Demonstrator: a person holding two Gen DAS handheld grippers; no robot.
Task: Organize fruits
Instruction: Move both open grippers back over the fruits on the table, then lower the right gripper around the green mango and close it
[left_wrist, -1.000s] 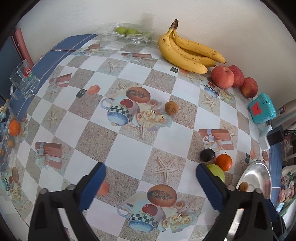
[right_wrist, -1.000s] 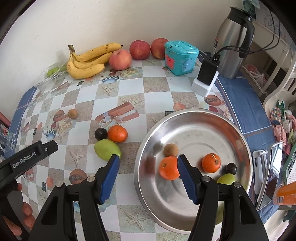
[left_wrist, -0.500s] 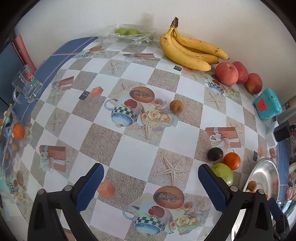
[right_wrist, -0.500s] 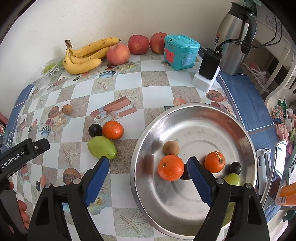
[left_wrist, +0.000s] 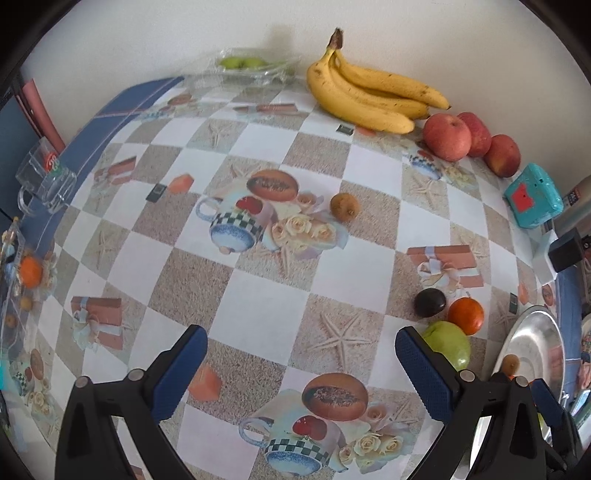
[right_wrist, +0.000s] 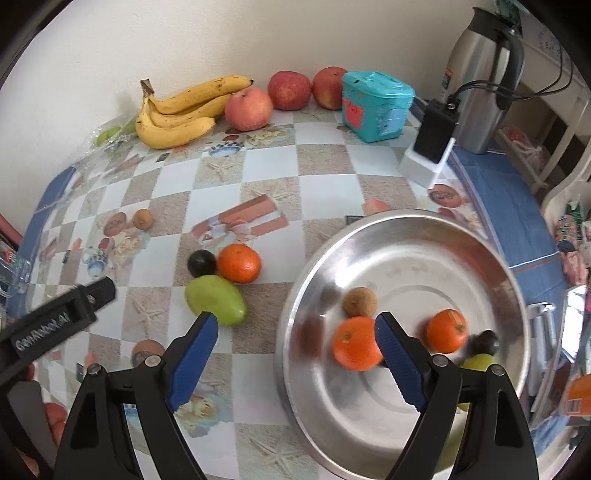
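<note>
A steel bowl (right_wrist: 406, 229) holds two oranges (right_wrist: 356, 343) (right_wrist: 445, 330), a small brown fruit (right_wrist: 360, 301), a dark plum (right_wrist: 484, 341) and a green fruit (right_wrist: 476, 362). My right gripper (right_wrist: 295, 321) hangs open over the bowl's left rim, with nothing between its fingers. On the table left of the bowl lie a green mango (right_wrist: 215, 300), an orange (right_wrist: 239, 263) and a dark plum (right_wrist: 201, 262). A brown fruit (left_wrist: 344, 207) sits alone further out. My left gripper (left_wrist: 300, 334) is open above the bare tablecloth, its right finger just left of the mango (left_wrist: 447, 343).
Bananas (right_wrist: 177, 110) and three apples (right_wrist: 248, 109) line the wall. A teal box (right_wrist: 375, 105), a charger block (right_wrist: 432, 136) and a steel kettle (right_wrist: 480, 74) stand at the back right. A glass mug (left_wrist: 44, 181) sits at the left edge, and a clear tray of green fruit (left_wrist: 243, 68) at the back.
My right gripper's jaws have spread wider, and the orange that was between them now lies free in the bowl. The left gripper has barely shifted.
</note>
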